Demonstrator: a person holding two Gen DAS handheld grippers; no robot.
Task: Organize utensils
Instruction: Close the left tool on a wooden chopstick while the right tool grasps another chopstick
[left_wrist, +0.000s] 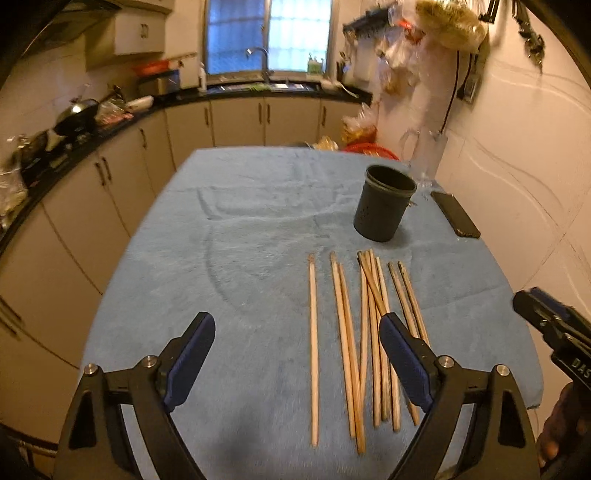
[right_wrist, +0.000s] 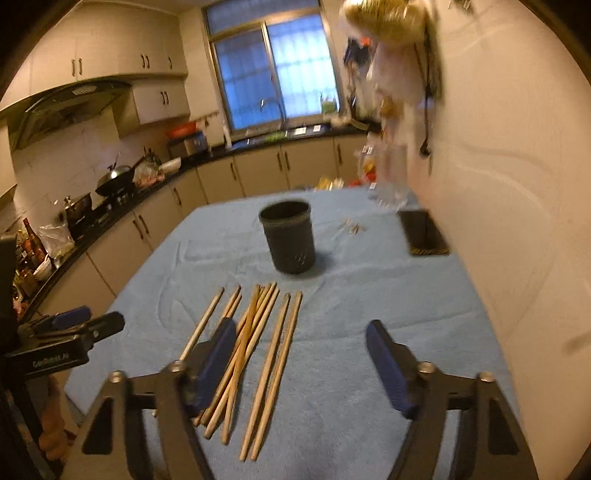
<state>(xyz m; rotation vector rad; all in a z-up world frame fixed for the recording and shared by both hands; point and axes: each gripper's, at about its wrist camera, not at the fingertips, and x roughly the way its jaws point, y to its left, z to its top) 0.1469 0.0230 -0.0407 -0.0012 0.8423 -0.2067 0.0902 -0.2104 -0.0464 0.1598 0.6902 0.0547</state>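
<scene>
Several wooden chopsticks (left_wrist: 364, 332) lie side by side on the blue cloth, some crossing; they also show in the right wrist view (right_wrist: 255, 350). A dark round utensil holder (left_wrist: 384, 203) stands upright and empty behind them, also seen from the right wrist (right_wrist: 290, 236). My left gripper (left_wrist: 297, 347) is open above the near end of the chopsticks, holding nothing. My right gripper (right_wrist: 301, 354) is open and empty, above the rightmost chopsticks. The right gripper shows at the right edge of the left wrist view (left_wrist: 554, 332); the left gripper shows at the left edge of the right wrist view (right_wrist: 74, 328).
The table is covered by a blue cloth (left_wrist: 240, 240). A black phone (left_wrist: 456, 214) lies near the wall at the right. A clear glass jug (right_wrist: 391, 177) stands at the far right corner. Small bits (right_wrist: 352, 227) lie near the holder. Kitchen counters run along the left and back.
</scene>
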